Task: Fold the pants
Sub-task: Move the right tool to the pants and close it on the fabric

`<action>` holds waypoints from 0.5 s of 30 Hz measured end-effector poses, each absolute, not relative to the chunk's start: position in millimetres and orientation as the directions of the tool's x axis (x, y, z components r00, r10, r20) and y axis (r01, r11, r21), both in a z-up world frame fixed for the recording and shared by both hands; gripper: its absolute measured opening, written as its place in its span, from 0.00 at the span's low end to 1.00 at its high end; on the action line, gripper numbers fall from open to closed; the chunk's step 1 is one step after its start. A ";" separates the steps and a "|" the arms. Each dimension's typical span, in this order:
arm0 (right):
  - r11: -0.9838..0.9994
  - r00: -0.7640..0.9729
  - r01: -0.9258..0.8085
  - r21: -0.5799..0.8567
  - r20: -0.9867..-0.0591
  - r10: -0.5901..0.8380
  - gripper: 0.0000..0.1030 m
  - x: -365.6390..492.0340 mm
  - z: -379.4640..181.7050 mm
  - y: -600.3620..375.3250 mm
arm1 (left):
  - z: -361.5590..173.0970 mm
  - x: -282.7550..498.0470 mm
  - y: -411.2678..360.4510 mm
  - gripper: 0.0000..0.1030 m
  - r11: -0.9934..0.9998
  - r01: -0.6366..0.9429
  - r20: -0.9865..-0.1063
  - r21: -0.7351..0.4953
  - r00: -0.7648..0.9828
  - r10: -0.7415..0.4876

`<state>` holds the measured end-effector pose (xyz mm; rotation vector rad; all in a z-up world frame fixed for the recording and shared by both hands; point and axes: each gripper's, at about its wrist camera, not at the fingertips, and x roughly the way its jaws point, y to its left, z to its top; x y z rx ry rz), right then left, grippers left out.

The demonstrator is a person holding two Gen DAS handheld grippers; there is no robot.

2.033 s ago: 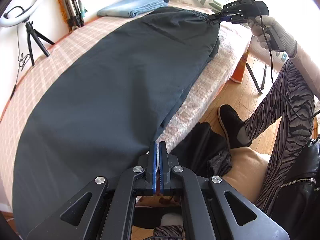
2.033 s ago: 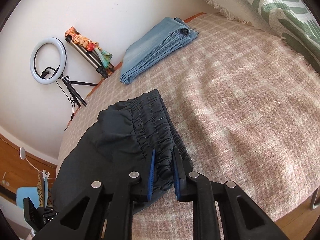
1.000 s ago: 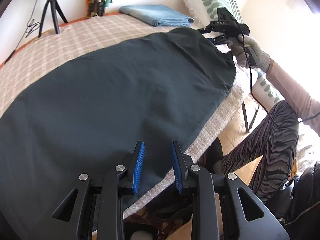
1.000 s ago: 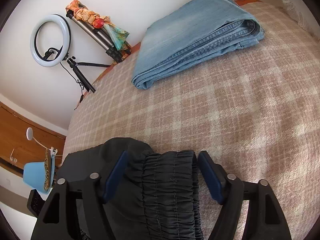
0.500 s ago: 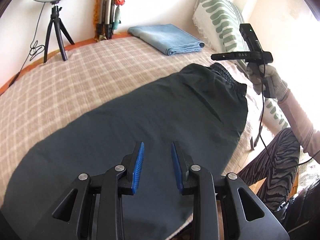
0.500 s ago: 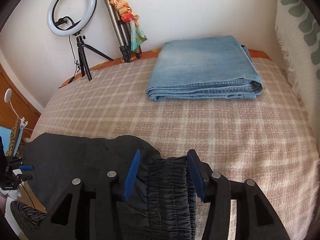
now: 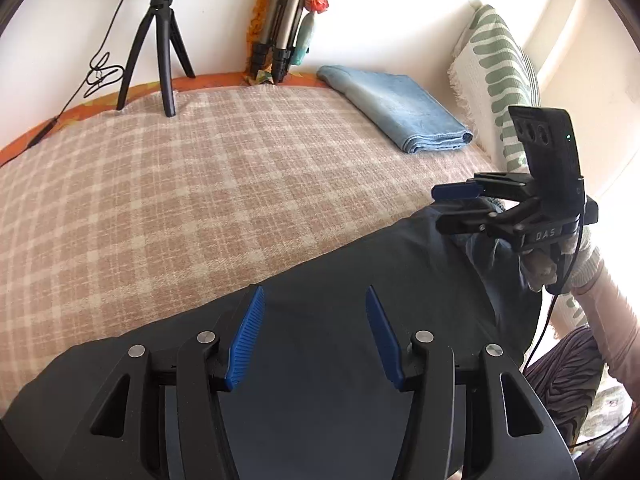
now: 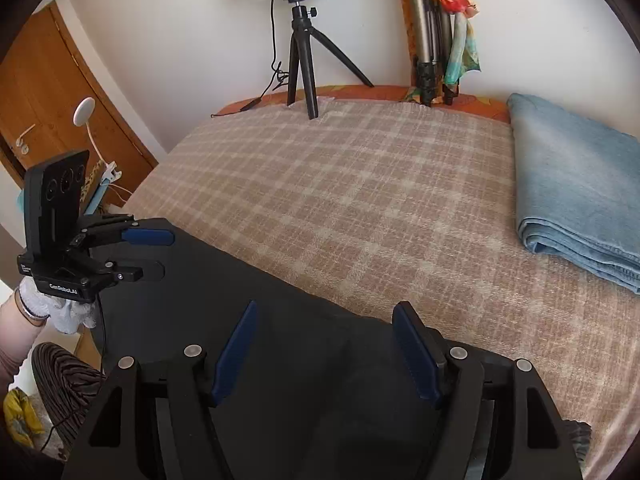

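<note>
Now the dark grey cloth pants (image 7: 340, 280) lie flat on the plaid bed cover (image 7: 200, 184); left gripper (image 7: 316, 336) and right gripper (image 8: 324, 352) have just opened, holding nothing. A one-layer pinch could drag them off the near edge.

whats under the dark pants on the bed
The dark pants lie flat on a pink-and-cream plaid blanket, which shows all around their far edge. Whatever sits directly beneath the cloth is covered, so nothing else can be confirmed there.
</note>
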<state>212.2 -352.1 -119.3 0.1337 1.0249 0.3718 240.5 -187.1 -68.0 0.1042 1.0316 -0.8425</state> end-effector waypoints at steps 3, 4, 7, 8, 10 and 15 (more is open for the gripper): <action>0.926 0.416 -0.271 0.262 -0.836 0.358 0.70 224.7 -138.5 -333.3 | -68.0 246.5 -178.5 0.50 0.706 0.645 -0.791 -0.292 0.252 -0.558; 0.922 0.404 -0.281 0.267 -0.838 0.366 0.70 227.0 -143.8 -328.2 | -68.2 249.3 -175.5 0.50 0.713 0.639 -0.791 -0.289 0.260 -0.553; 0.915 0.399 -0.326 0.239 -0.842 0.363 0.26 221.3 -146.9 -314.5 | -69.4 259.4 -166.5 0.50 0.735 0.608 -0.788 -0.301 0.276 -0.551; 0.915 0.407 -0.335 0.225 -0.841 0.356 0.17 216.8 -143.9 -311.9 | -69.1 262.0 -164.3 0.50 0.739 0.600 -0.784 -0.305 0.282 -0.552; 0.911 0.448 -0.353 0.211 -0.817 0.363 0.08 201.3 -134.4 -309.9 | -67.8 265.6 -161.8 0.50 0.745 0.592 -0.776 -0.309 0.296 -0.557; 0.878 0.479 -0.460 0.134 -0.795 0.372 0.06 149.9 -121.3 -291.6 | -73.5 263.6 -172.0 0.51 0.725 0.616 -0.776 -0.309 0.278 -0.566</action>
